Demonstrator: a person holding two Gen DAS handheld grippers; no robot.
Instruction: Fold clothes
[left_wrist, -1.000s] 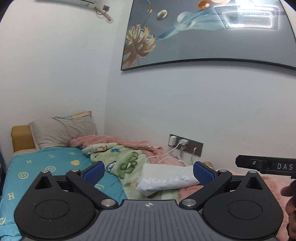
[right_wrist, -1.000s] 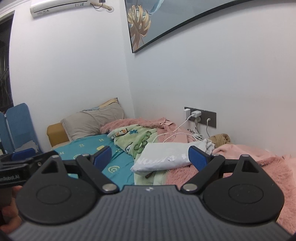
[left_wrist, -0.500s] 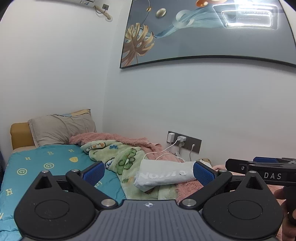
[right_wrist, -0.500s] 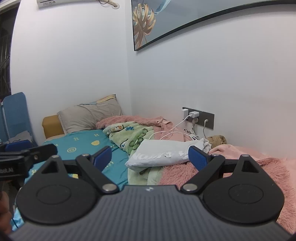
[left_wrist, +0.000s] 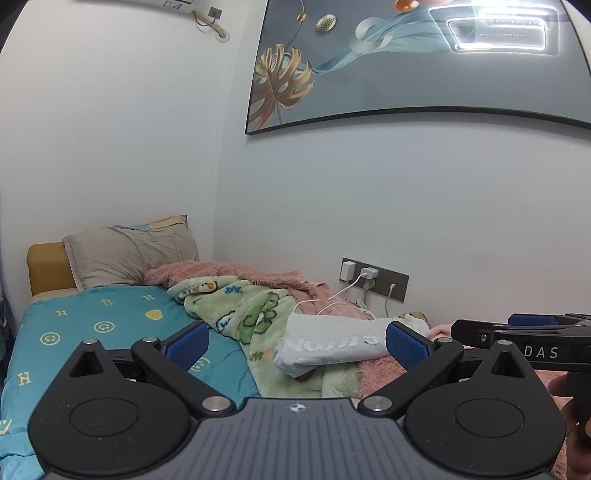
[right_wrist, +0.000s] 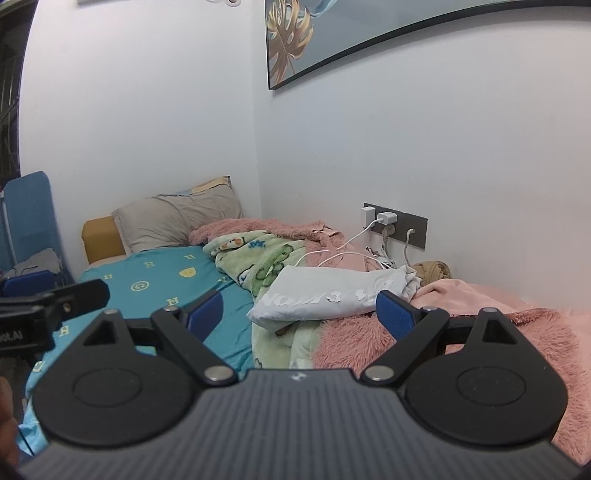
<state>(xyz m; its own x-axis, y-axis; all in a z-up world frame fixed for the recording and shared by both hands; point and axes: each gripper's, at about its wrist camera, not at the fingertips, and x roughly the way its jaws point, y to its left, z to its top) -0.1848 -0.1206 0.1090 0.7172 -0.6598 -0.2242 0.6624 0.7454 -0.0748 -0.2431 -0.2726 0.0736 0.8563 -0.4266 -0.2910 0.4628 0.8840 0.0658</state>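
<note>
Hovering above bed, both tools empty | left gripper jaws spread wide | right gripper jaws spread wide | folded white printed garment lies on green cartoon fleece blanket, beside fluffy pink blanket, below grey wall socket strip

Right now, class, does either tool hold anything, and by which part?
Nothing is held. The left tool and right tool are both open and empty, apart from the folded white garment on the bed.
</note>
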